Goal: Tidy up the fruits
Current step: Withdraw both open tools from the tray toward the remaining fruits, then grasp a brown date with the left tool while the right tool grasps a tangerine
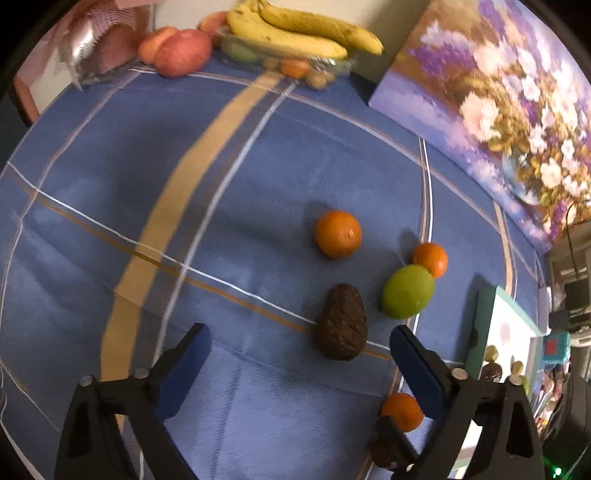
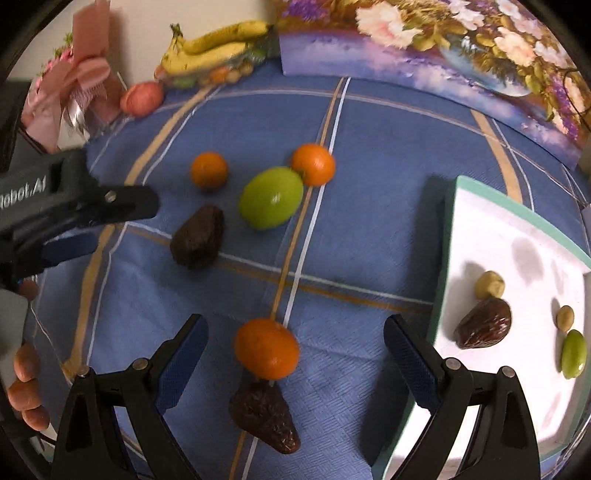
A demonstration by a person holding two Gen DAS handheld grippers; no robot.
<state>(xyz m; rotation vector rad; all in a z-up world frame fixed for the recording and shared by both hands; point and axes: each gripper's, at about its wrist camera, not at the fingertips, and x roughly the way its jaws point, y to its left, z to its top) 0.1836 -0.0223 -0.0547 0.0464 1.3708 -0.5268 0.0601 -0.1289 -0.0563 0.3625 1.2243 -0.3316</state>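
Note:
On the blue checked cloth lie a dark avocado, a green fruit and three oranges. A brown date-like fruit lies just below the nearest orange. My left gripper is open and empty, just short of the avocado; it also shows in the right wrist view. My right gripper is open and empty, its fingers either side of the nearest orange. A white tray at right holds a brown date, a green fruit and two small yellowish fruits.
At the back stand a glass dish with bananas, red apples, a pink wrapped bouquet and a flower painting leaning on the wall.

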